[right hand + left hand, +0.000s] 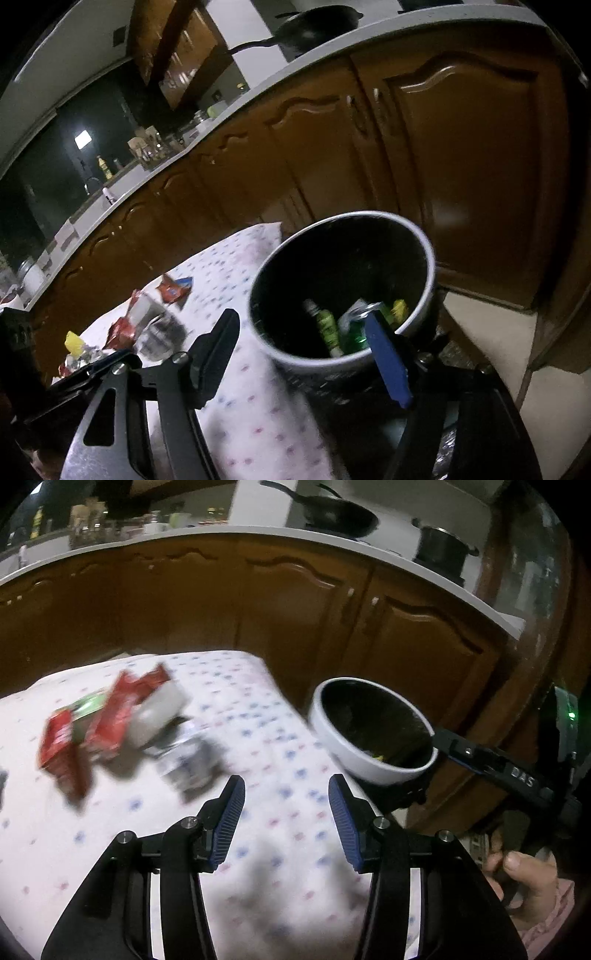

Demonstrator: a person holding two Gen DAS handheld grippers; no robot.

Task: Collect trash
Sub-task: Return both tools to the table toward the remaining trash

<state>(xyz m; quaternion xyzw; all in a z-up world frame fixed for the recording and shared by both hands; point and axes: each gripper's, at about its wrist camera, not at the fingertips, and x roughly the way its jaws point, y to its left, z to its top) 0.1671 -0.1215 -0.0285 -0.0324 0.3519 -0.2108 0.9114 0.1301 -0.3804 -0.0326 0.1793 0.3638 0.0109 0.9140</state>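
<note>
We find the left gripper [286, 801] with its jaws parted and nothing between them, poised above the table [258, 867] in its dotted cloth, short of the litter. The right gripper [308, 356] also stands open and empty at the bin [430, 266], a white-rimmed pail beside the table's far corner, one blue pad [388, 363] over its near rim. The bin already holds a green tube [327, 326] and what appears to be a green can [356, 332], though blur leaves that uncertain. Uncollected trash remains toward the far edge of the table: red wrappers [88, 734], a white cup-like piece [159, 712] lying against them, and a clear crumpled wrapper [188, 768] just in front. We judge the task partly done. The risks are these: the items overlap, so a closing grip may catch only a corner and drag neighbours off the edge; the thin clear wrapper may slip from the pads; and the right gripper, so close to the rim, could knock the bin.
</note>
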